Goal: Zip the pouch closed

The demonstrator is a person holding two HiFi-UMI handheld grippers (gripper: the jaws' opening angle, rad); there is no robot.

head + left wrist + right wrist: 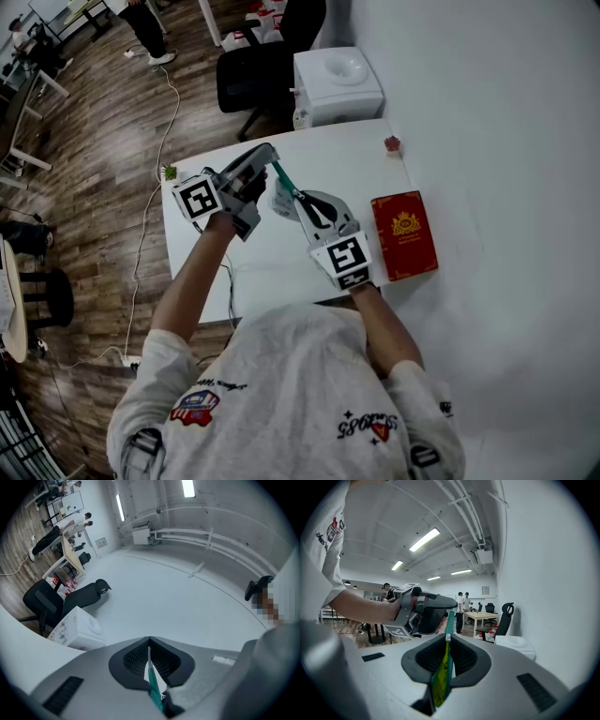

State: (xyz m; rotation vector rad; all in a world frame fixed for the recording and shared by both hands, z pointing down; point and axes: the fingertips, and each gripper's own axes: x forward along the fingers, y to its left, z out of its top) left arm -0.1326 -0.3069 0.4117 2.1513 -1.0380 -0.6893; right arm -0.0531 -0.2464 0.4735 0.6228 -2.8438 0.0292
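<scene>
Head view: both tools are up over the white table [267,267], facing each other. The left gripper [271,159] comes in from the left and the right gripper [293,195] from the lower right, tips close together. The pouch [282,200] hangs between them, clear of the tabletop, with its green zipper tape [280,174] running straight from one set of tips to the other. A red book [405,234] lies flat on the table to the right, well apart from the pouch. A white appliance [337,84] and a black office chair [246,80] sit beyond the far edge. Left gripper view: jaws clamped flat together on the thin edge of the pouch, with green tape and a sliver of white material pinched between the pads. The gripper points at a plain white wall. Right gripper view: jaws clenched on the pouch too, green-and-yellow material sandwiched between the pads. The green tape leads straight out from the tips to the left gripper just ahead. A small metal bit sits right at the tips; can't tell if it's the slider.
</scene>
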